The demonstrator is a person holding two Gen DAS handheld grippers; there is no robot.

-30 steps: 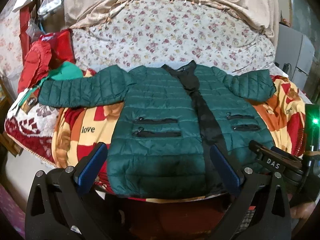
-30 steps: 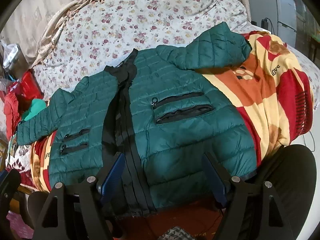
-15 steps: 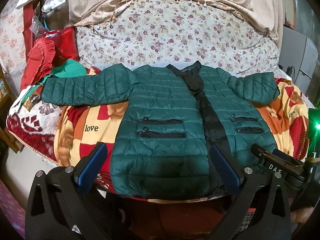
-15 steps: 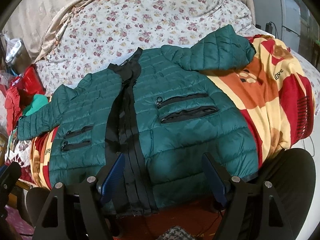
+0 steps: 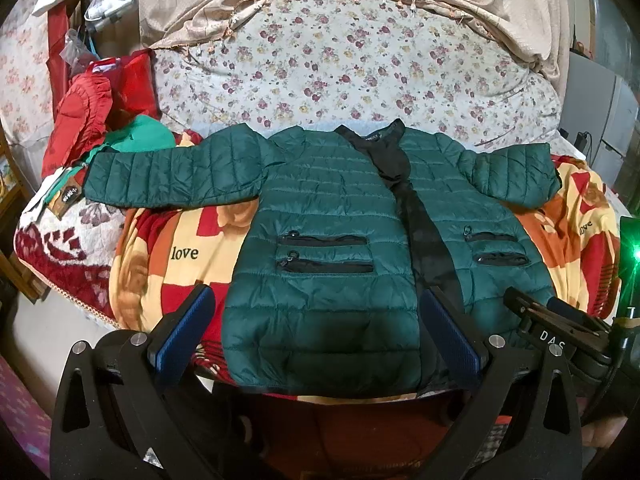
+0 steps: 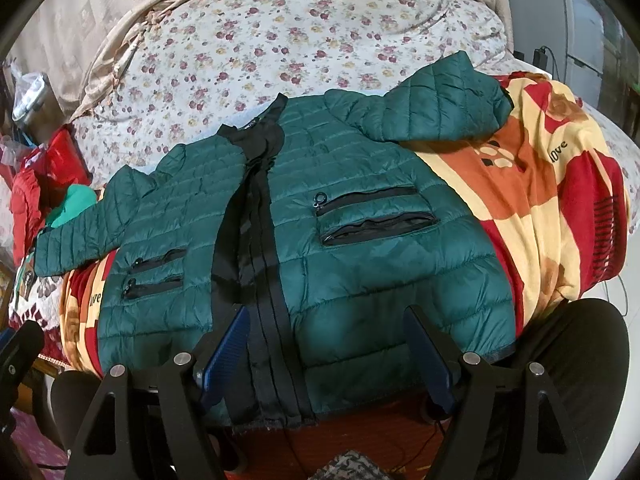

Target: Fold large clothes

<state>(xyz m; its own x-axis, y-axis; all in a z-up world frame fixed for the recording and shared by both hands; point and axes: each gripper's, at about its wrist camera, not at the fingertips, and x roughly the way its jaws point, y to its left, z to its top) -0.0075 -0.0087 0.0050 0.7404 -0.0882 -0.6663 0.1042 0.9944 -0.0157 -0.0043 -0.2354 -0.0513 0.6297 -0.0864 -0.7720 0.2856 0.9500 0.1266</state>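
Observation:
A dark green quilted jacket (image 5: pixel 328 236) lies flat and face up on the bed, sleeves spread out, black zipper band down its middle. It also shows in the right wrist view (image 6: pixel 360 240). My left gripper (image 5: pixel 316 332) is open and empty, hovering above the jacket's hem on its left half. My right gripper (image 6: pixel 332 344) is open and empty above the hem near the zipper. The right gripper's body (image 5: pixel 560 332) shows at the right of the left wrist view.
The jacket rests on a red, orange and cream blanket (image 5: pixel 168 256) over a floral sheet (image 5: pixel 340 64). Red clothes (image 5: pixel 80 120) and a light green garment (image 5: pixel 140 136) are piled at the left. A white fridge (image 5: pixel 608 120) stands at the right.
Both grippers have drawn back and up a little from the jacket, which now sits slightly lower and farther in both views. The jacket has not moved.

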